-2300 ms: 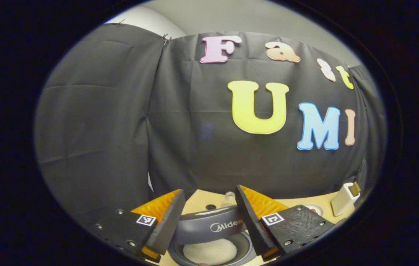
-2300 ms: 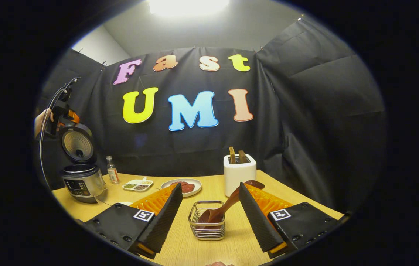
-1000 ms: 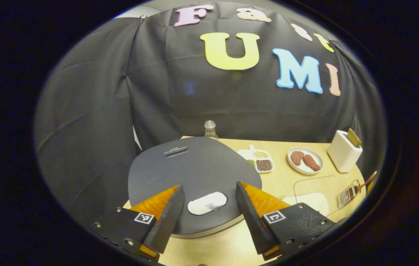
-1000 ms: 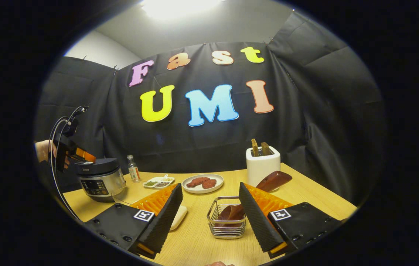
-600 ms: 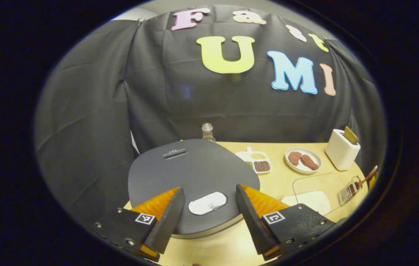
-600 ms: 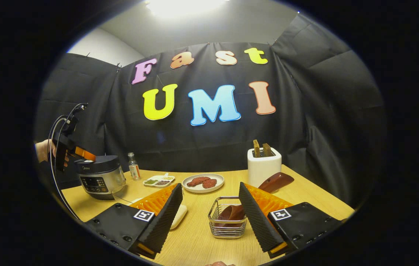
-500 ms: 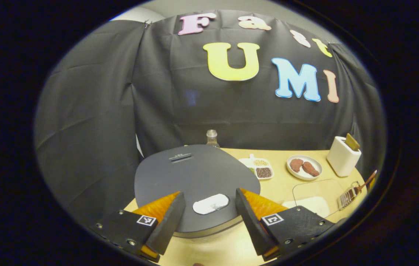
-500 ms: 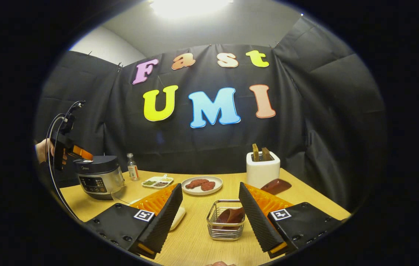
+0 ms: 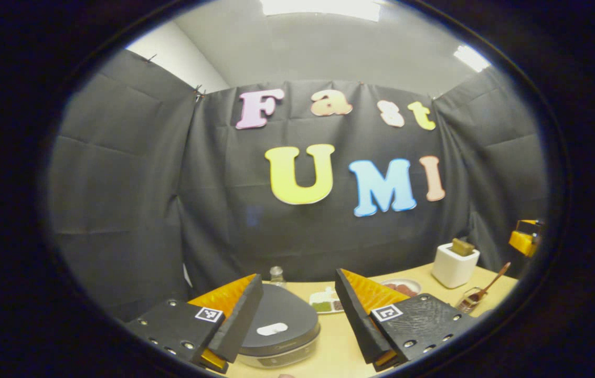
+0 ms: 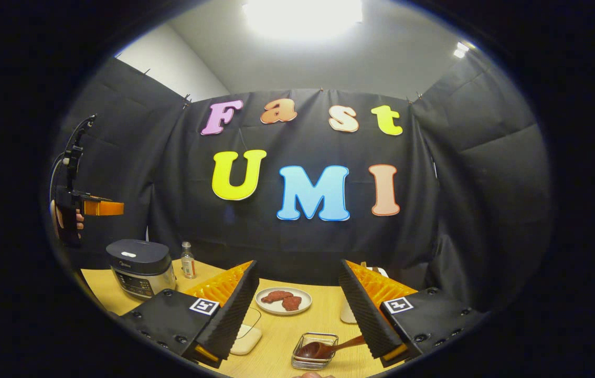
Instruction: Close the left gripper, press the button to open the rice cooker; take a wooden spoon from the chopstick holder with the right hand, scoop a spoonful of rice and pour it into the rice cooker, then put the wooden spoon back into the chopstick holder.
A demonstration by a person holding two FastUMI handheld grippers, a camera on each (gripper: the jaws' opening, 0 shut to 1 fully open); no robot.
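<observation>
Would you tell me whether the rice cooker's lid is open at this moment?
No, the rice cooker stands on the table with its lid down flat.

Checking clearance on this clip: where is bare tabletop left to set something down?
Bare table lies between the plate of meat and the chopstick holder, and in front of the rice cooker. It is crowded along the back, where the bottle, plate and toaster line up.

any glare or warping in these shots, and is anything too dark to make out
Right gripper view: the ceiling light is blown out white, and the fisheye bows the booth's wall and the table. Left gripper view: dimmer and softer; the cooker lies in shade between the open jaws, its front panel too dark and small to make out.
</observation>
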